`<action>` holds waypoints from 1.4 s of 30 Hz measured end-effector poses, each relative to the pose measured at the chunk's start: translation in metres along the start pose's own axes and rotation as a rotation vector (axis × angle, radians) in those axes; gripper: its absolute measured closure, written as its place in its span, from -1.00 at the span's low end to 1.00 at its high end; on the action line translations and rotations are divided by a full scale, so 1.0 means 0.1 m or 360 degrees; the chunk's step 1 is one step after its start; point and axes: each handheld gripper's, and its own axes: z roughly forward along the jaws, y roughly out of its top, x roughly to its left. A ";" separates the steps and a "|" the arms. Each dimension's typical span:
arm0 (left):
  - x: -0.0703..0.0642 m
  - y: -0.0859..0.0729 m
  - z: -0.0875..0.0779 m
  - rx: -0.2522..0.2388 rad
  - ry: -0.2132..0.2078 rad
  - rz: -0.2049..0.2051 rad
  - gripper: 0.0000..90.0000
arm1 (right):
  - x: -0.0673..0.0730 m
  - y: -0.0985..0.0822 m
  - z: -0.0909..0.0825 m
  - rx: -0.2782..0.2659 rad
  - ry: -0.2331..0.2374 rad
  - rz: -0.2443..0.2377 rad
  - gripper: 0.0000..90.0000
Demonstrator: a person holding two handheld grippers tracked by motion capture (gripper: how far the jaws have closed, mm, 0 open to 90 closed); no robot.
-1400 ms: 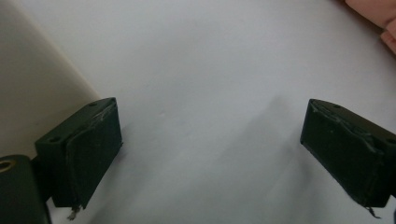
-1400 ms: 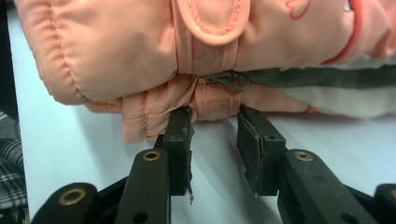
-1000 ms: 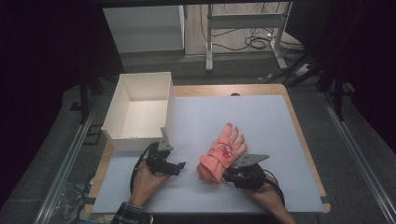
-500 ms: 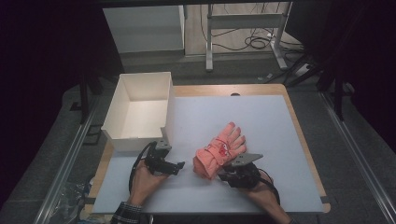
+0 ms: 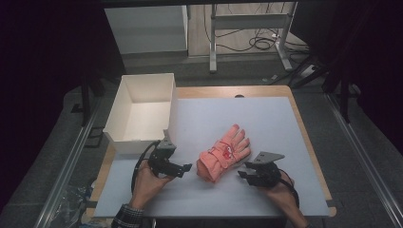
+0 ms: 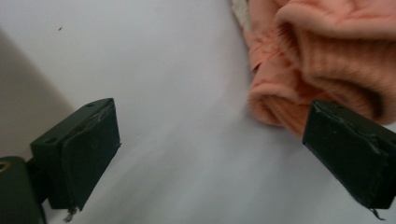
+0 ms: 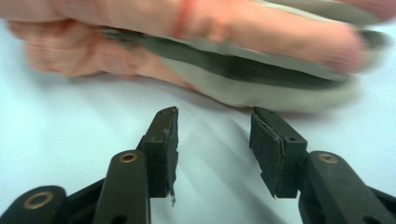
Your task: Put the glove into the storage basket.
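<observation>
High view: salmon-pink glove (image 5: 223, 154) lay flat on the white table cover (image 5: 266, 118), fingers fanned toward the far right, ribbed cuff toward the near left. A darker red mark sat mid-palm, too small to read. It looked like a stacked pair rather than a single glove, but I couldn't confirm that from here. Left gripper (image 5: 183, 169) sat just left of the cuff, right gripper (image 5: 243, 174) just right of the glove's near edge, neither touching it. Open white box (image 5: 142, 114) stood at the table's far left corner, well clear of the glove. Jaw gaps were too small to judge in this view.

Left gripper view: jaws were spread wide with bare cover between them. The cuff (image 6: 322, 70) filled the upper right: thick knit rib, rolled edge, a paler lining strip at the top. The right-hand jaw overlapped the cuff's lower edge; contact couldn't be confirmed. The rest of the glove was cut off by the frame.

Right gripper view: jaws stood partly apart, had just been opening, with nothing between them, only cover. Glove (image 7: 196, 42) lay across the top just past the pads, motion-blurred. Grey-green palm layers showed under the pink, and a red band crossed one finger. Fingertips and cuff were cut off at the frame edges.
</observation>
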 end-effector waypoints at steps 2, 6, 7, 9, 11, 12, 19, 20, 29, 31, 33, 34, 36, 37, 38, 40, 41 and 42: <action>-0.04 0.06 -0.03 0.0002 -0.0019 0.0011 -0.93 | -0.08 -0.02 -0.04 -0.0002 -0.0035 0.0019 0.12; -0.12 0.20 -0.08 -0.0014 -0.0070 0.0027 -0.96 | -0.24 -0.07 -0.11 -0.0015 -0.0100 0.0072 0.02; -0.14 0.24 -0.08 -0.0013 -0.0086 0.0033 -0.97 | -0.28 -0.08 -0.13 -0.0017 -0.0114 0.0084 -0.02; -0.20 0.31 -0.08 -0.0008 -0.0113 0.0046 -0.99 | -0.35 -0.10 -0.15 -0.0009 -0.0142 0.0106 -0.11; -0.26 0.38 -0.06 -0.0002 -0.0128 0.0070 -1.00 | -0.43 -0.12 -0.16 0.0004 -0.0175 0.0132 -0.20; -0.30 0.41 -0.05 0.0009 -0.0130 0.0094 -1.00 | -0.46 -0.14 -0.16 0.0008 -0.0191 0.0141 -0.24; -0.53 0.62 0.11 0.0052 -0.0120 0.0194 -1.00 | -0.58 -0.16 -0.19 0.0011 -0.0183 0.0221 -0.46; -0.58 0.65 0.17 0.0074 -0.0101 0.0223 -1.00 | -0.59 -0.17 -0.19 0.0009 -0.0176 0.0225 -0.48; -0.71 0.71 0.54 0.0153 -0.0044 0.0283 -1.00 | -0.59 -0.16 -0.18 0.0055 -0.0279 0.0198 -0.65; -0.73 0.69 0.62 0.0182 -0.0045 0.0303 -1.00 | -0.59 -0.17 -0.18 0.0060 -0.0276 0.0197 -0.66; -0.77 0.67 0.70 0.0214 -0.0016 0.0321 -1.00 | -0.59 -0.17 -0.17 0.0064 -0.0283 0.0182 -0.67; -0.78 0.66 0.74 0.0235 0.0003 0.0337 -1.00 | -0.58 -0.17 -0.17 0.0065 -0.0285 0.0181 -0.67; -0.79 0.63 0.81 0.0275 0.0014 0.0353 -1.00 | -0.59 -0.17 -0.17 0.0063 -0.0282 0.0184 -0.67; -0.79 0.62 0.84 0.0299 0.0013 0.0369 -1.00 | -0.59 -0.17 -0.17 0.0064 -0.0283 0.0184 -0.67; -0.78 0.61 0.86 0.0301 0.0007 0.0366 -1.00 | -0.58 -0.17 -0.17 0.0064 -0.0283 0.0184 -0.67; -0.77 0.59 0.89 0.0319 0.0015 0.0364 -1.00 | -0.59 -0.17 -0.17 0.0064 -0.0283 0.0185 -0.67; -0.77 0.58 0.91 0.0329 0.0021 0.0355 -1.00 | -0.59 -0.17 -0.17 0.0064 -0.0283 0.0185 -0.67; -0.76 0.57 0.93 0.0351 0.0028 0.0358 -1.00 | -0.59 -0.17 -0.17 0.0064 -0.0283 0.0185 -0.67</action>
